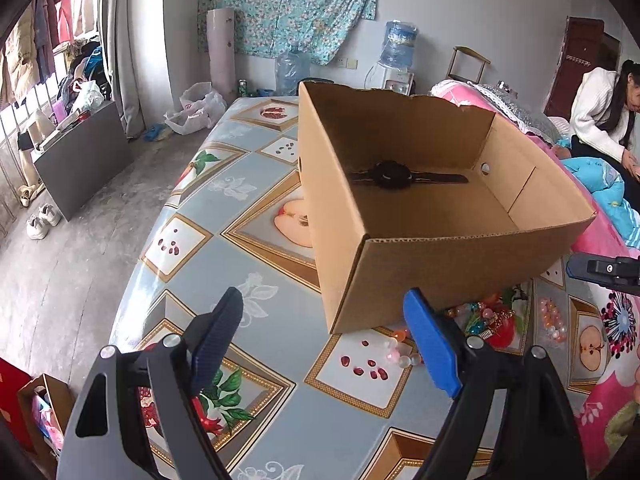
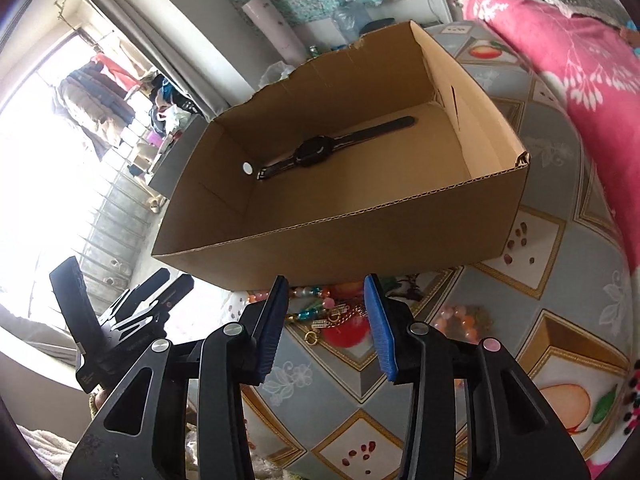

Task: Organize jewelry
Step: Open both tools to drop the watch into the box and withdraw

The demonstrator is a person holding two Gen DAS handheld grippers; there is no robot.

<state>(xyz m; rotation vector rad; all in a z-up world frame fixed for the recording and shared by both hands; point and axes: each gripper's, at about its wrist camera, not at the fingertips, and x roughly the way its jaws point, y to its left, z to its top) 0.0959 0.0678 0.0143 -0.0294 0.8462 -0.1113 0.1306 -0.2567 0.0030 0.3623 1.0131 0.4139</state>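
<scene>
Jewelry [image 2: 336,312] pile partly hidden behind right tool [image 2: 326,292], w/ box [image 2: 360,240] beside.

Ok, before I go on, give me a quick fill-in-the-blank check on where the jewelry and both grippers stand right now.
1. The only item inside the cardboard box is a black ____.
2. The pile of beaded jewelry lies on the tablecloth, ____ the box.
3. The right gripper has its jaws ____ and holds nothing.
4. The left gripper holds ____ between its fingers.

Missing words: watch; outside; open; nothing
</scene>
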